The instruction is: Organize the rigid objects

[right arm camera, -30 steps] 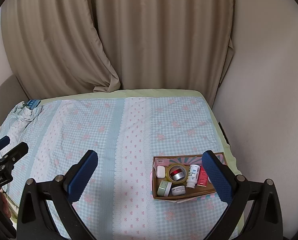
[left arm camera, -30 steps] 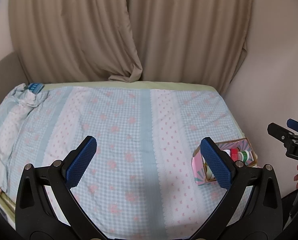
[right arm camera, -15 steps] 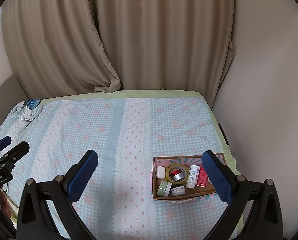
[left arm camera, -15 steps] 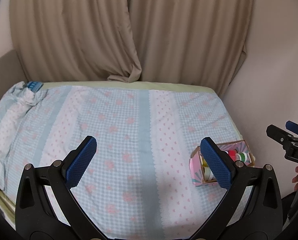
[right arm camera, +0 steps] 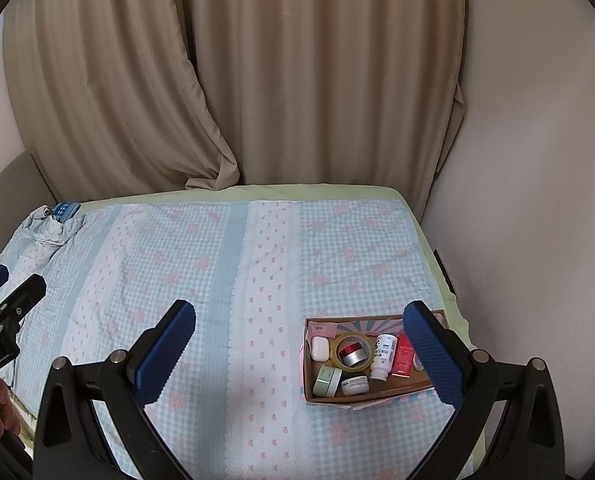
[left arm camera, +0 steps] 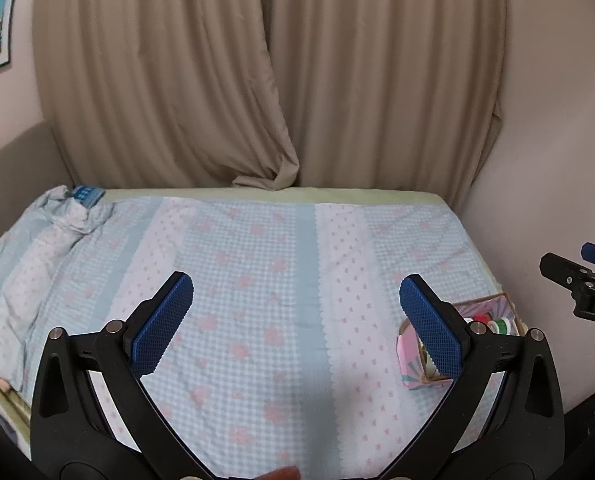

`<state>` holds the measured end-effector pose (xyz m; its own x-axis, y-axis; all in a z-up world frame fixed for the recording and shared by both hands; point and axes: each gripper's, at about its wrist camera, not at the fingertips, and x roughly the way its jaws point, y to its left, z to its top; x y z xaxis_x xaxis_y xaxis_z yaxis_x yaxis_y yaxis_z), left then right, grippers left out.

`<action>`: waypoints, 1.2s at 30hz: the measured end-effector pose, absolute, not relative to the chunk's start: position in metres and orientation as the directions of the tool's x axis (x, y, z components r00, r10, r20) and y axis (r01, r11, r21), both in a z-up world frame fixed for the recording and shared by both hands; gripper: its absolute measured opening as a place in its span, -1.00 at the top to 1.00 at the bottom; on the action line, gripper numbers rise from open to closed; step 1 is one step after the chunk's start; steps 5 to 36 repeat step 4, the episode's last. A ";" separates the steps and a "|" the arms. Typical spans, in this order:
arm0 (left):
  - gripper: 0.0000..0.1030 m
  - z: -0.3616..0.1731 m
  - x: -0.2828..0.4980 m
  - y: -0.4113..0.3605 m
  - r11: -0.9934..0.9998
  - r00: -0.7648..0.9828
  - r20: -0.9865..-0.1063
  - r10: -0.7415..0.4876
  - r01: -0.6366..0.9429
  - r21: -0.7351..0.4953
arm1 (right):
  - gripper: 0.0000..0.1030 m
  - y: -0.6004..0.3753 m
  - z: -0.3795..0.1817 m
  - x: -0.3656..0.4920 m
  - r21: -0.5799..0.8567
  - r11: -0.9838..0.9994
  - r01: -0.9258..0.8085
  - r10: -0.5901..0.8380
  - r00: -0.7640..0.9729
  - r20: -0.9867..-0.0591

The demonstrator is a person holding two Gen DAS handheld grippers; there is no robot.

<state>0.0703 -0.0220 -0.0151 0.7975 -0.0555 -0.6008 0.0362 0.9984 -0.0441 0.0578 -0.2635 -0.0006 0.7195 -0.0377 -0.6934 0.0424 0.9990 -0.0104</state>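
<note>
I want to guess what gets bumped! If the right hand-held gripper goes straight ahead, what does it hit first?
Probably just the checked bedspread. The open right hand-held gripper points at bare fabric; the cardboard box sits off to its right.

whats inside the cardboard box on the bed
Inside the open cardboard box: a white rounded case, a tape roll ringing a red-topped silver jar, a white bottle, a red carton and two small jars. The right gripper's blue pad covers the box's right end.
</note>
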 end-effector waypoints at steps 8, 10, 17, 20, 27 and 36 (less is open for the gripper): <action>-1.00 -0.020 0.075 -0.021 0.998 0.781 -0.621 -0.060 0.041 -0.045 | -1.00 -0.263 -0.004 0.061 -0.018 0.999 0.043 -0.043 0.712 -0.701; -1.00 -0.020 0.075 -0.021 0.998 0.781 -0.621 -0.060 0.041 -0.045 | -1.00 -0.263 -0.004 0.061 -0.018 0.999 0.043 -0.043 0.712 -0.701; -1.00 -0.020 0.075 -0.021 0.998 0.781 -0.621 -0.060 0.041 -0.045 | -1.00 -0.263 -0.004 0.061 -0.018 0.999 0.043 -0.043 0.712 -0.701; -1.00 -0.020 0.075 -0.021 0.998 0.781 -0.621 -0.060 0.041 -0.045 | -1.00 -0.263 -0.004 0.061 -0.018 0.999 0.043 -0.043 0.712 -0.701; -1.00 -0.020 0.075 -0.021 0.998 0.781 -0.621 -0.060 0.041 -0.045 | -1.00 -0.263 -0.004 0.061 -0.018 0.999 0.043 -0.043 0.712 -0.701; -1.00 -0.020 0.075 -0.021 0.998 0.781 -0.621 -0.060 0.041 -0.045 | -1.00 -0.263 -0.004 0.061 -0.018 0.999 0.043 -0.043 0.712 -0.701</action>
